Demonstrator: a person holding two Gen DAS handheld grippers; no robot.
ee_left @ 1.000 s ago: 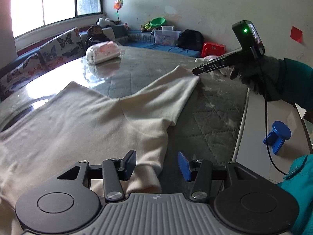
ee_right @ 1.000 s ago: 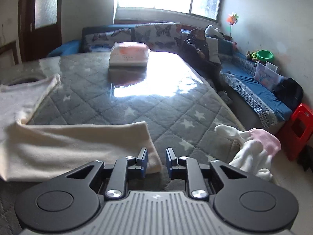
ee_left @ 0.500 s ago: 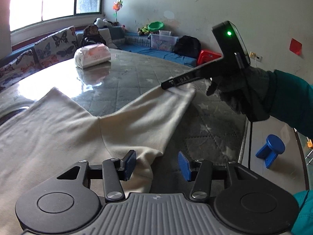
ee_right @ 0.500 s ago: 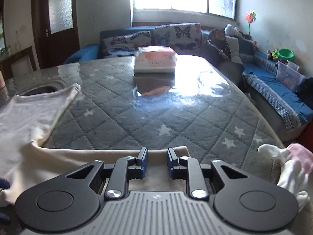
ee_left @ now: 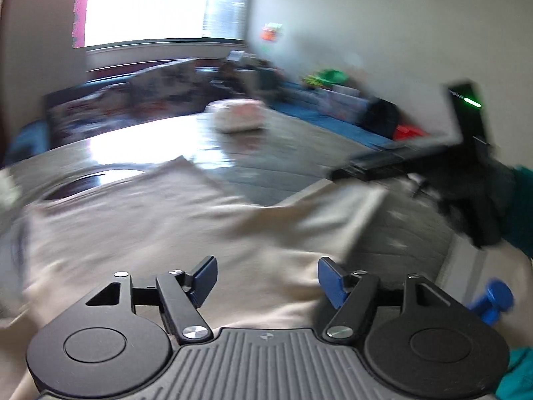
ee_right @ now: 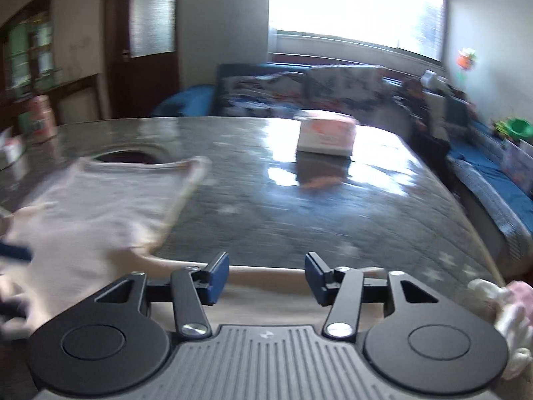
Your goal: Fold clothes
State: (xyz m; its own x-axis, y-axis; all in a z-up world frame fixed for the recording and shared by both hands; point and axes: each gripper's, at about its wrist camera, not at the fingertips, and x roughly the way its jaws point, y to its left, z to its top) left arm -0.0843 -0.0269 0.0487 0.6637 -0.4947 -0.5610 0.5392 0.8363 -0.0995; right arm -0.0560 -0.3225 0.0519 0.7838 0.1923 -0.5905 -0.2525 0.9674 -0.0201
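Note:
A cream long-sleeved garment (ee_left: 160, 220) lies spread on the grey quilted table (ee_right: 333, 213). Motion blurs both views. My left gripper (ee_left: 266, 280) hovers open just above the garment's near part, with nothing between its blue pads. In the left wrist view my right gripper (ee_left: 346, 171), held by a dark-gloved hand (ee_left: 483, 200), sits right over the sleeve end (ee_left: 359, 206). In the right wrist view my right gripper (ee_right: 266, 276) is open, with the cream sleeve (ee_right: 266, 288) lying flat beneath it and the garment's body (ee_right: 100, 206) to the left.
A pink-and-white package (ee_right: 326, 136) sits mid-table and a round hole (ee_right: 130, 155) lies past the garment. Small white and pink clothes (ee_right: 506, 306) hang at the right table edge. A blue stool (ee_left: 493, 300) stands on the floor. A sofa (ee_right: 299, 93) runs behind.
My right gripper went from shut on the sleeve cuff to open, letting the sleeve drop. Both grippers swung left, and the left gripper now hovers over the garment.

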